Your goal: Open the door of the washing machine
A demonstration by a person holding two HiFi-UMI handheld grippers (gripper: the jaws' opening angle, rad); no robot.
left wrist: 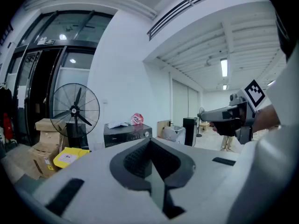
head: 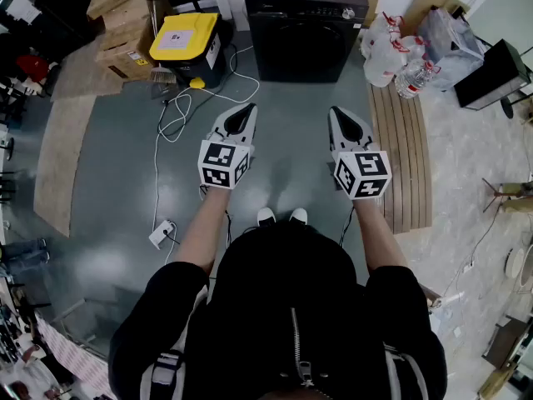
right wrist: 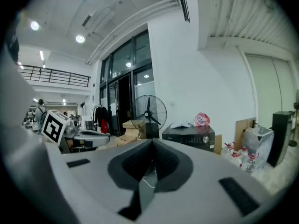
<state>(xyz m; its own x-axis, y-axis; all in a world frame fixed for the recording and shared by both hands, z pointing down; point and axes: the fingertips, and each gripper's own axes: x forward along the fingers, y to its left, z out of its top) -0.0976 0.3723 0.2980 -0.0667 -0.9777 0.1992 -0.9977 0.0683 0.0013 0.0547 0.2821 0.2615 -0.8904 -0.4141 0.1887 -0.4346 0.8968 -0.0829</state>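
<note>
The black washing machine [head: 304, 32] stands against the far wall, its front door closed; it also shows small in the left gripper view [left wrist: 127, 133] and in the right gripper view [right wrist: 189, 135]. I stand a few steps back from it on the grey floor. My left gripper [head: 241, 117] and right gripper [head: 343, 119] are held out side by side, pointing at the machine and well short of it. The left gripper [left wrist: 150, 141] has its jaws shut with nothing between them. The right gripper [right wrist: 152, 143] is likewise shut and empty.
A yellow-lidded box [head: 185, 38] and cardboard boxes [head: 125, 40] sit left of the machine, with white cables [head: 171, 115] and a power strip [head: 161, 234] on the floor. Bags and bottles [head: 391, 57] and a slatted wooden panel [head: 404, 152] lie to the right. A standing fan [left wrist: 74, 110] stands at far left.
</note>
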